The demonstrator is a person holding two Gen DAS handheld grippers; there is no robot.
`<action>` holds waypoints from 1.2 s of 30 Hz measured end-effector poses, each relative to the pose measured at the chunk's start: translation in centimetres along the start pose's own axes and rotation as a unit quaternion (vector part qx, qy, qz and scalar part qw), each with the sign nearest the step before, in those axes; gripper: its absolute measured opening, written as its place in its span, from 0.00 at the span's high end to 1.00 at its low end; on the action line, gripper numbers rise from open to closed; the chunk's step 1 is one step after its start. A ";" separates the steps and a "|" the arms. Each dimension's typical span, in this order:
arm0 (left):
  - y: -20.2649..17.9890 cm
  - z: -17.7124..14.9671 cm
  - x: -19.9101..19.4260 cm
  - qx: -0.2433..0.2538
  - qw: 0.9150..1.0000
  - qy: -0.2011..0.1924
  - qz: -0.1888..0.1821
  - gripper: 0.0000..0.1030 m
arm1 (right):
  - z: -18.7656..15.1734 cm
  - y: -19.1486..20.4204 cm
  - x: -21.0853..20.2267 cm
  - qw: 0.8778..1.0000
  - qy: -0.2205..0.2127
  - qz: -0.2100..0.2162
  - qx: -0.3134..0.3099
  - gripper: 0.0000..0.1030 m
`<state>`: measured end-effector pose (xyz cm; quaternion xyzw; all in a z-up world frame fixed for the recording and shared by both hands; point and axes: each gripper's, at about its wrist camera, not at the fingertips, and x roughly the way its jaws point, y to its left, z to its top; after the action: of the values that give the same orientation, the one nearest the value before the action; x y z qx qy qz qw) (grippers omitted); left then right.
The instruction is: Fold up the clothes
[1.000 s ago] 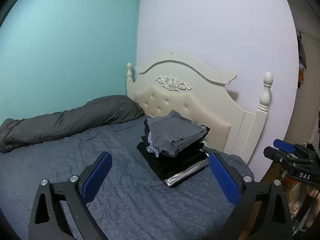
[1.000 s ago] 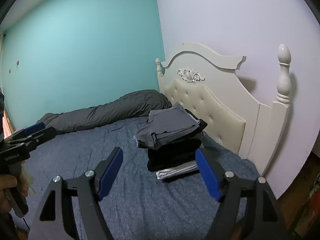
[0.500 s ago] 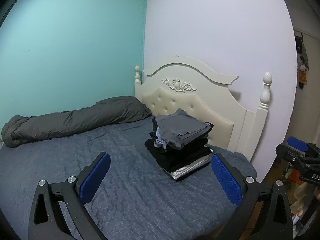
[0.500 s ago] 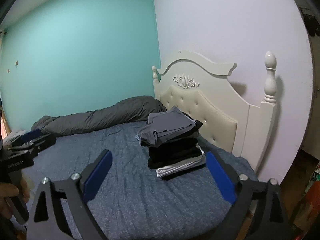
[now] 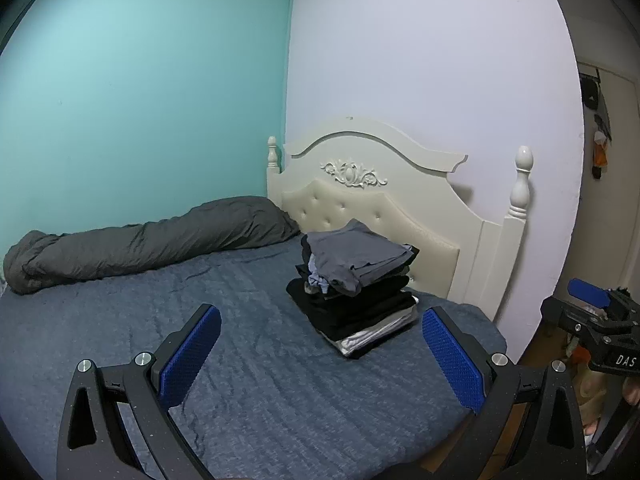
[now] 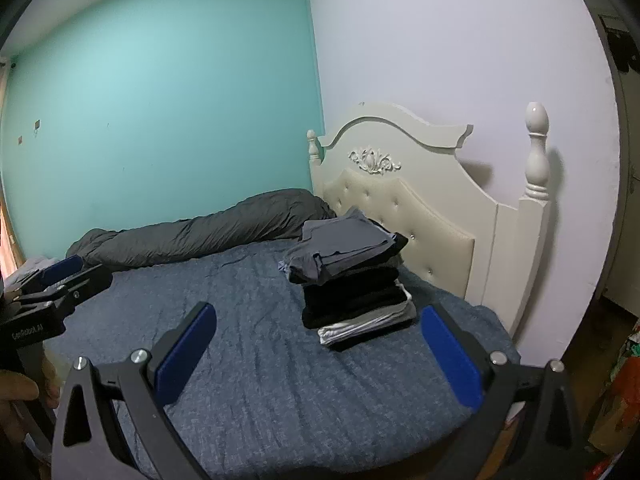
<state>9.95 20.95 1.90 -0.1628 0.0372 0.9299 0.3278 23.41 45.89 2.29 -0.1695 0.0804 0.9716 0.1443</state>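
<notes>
A stack of folded clothes [image 5: 356,280] [image 6: 348,276], grey on top, black and white below, rests on the blue bed [image 5: 260,380] close to the cream headboard [image 5: 380,208]. My left gripper [image 5: 320,314] hovers over the bed short of the stack, open, with nothing between its blue pads. My right gripper [image 6: 318,310] hangs beside it at the same distance; its jaws are opening wide and hold nothing. Each gripper also shows at the edge of the other's view: the right gripper [image 5: 592,320] and the left gripper [image 6: 52,292].
A rolled grey duvet [image 5: 140,244] [image 6: 200,240] lies along the teal wall at the bed's far side. The headboard [image 6: 400,200] has posts at both ends. A hand [image 6: 16,392] grips the left tool. Cluttered floor shows past the bed's right edge.
Both grippers have drawn back from the stack, which now looks smaller and farther. The right gripper's jaws have spread wider. The stack has not moved.
</notes>
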 end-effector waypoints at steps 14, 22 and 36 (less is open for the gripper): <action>0.1 -0.8 -0.1 0.001 1.000 0.006 0.004 0.00 | -0.4 -0.3 -0.2 1.000 0.001 -0.010 0.006 0.00; 0.0 -1.0 -0.2 0.004 1.000 0.005 0.008 0.00 | -0.5 -0.5 -0.3 1.000 0.004 -0.008 0.008 0.00; 0.0 -1.1 -0.5 0.016 1.000 -0.004 0.015 0.00 | -1.0 -0.4 0.2 1.000 0.014 -0.009 0.011 0.00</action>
<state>10.61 20.49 0.98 -0.1532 0.0528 0.9345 0.3169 23.66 46.14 1.24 -0.1819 0.0912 0.9669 0.1537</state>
